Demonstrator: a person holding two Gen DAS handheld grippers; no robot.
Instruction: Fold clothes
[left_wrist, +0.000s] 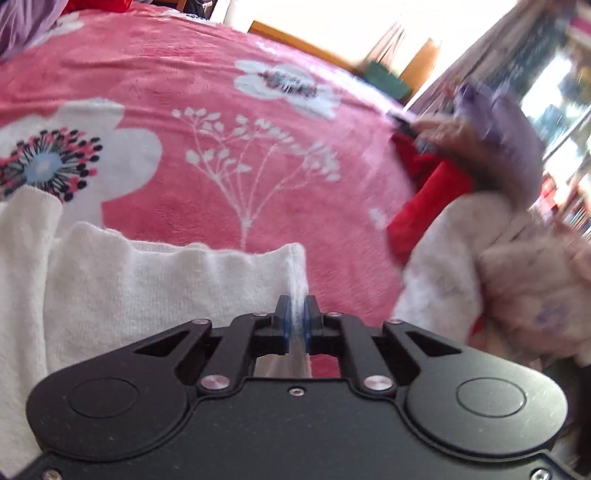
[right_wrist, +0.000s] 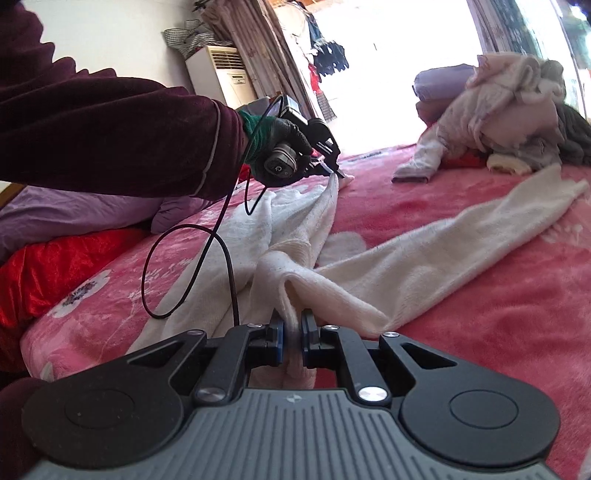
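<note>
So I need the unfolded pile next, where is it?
In the right wrist view the pile of clothes sits at the upper right, at the far end of the pink blanket, beyond the white garment.
</note>
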